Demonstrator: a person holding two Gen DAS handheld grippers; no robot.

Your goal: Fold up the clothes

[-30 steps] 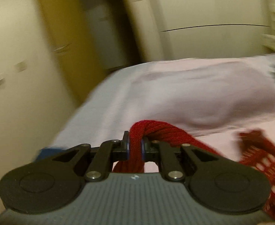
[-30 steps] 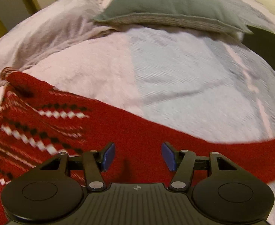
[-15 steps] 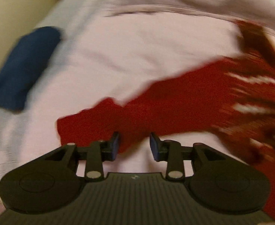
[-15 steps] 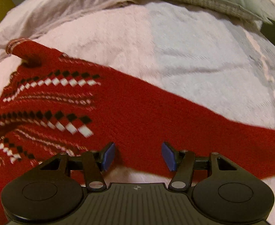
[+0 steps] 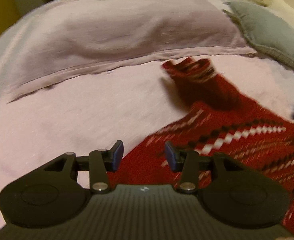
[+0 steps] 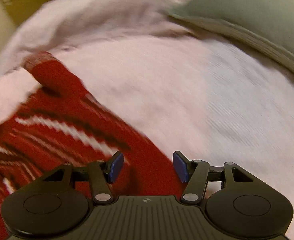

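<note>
Red patterned sweater (image 5: 237, 140) lies spread on the pink bed (image 5: 77, 110). Left gripper (image 5: 144, 156) fingers opening, right gripper (image 6: 148, 167) fingers apart, both empty; grasp an edge squarely.

Sweater: the red patterned knit sweater (image 5: 237, 132) lies spread on the pale pink bedspread (image 5: 77, 116); its sleeve (image 5: 193, 70) reaches toward the pillows
Pillows: the lilac pillow (image 5: 117, 30) lies behind the sweater; the grey cushion (image 5: 271, 32) lies right of it

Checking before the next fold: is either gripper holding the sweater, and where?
Neither. The left gripper, jaws opening, and right gripper, open, hover over the red sweater.
</note>
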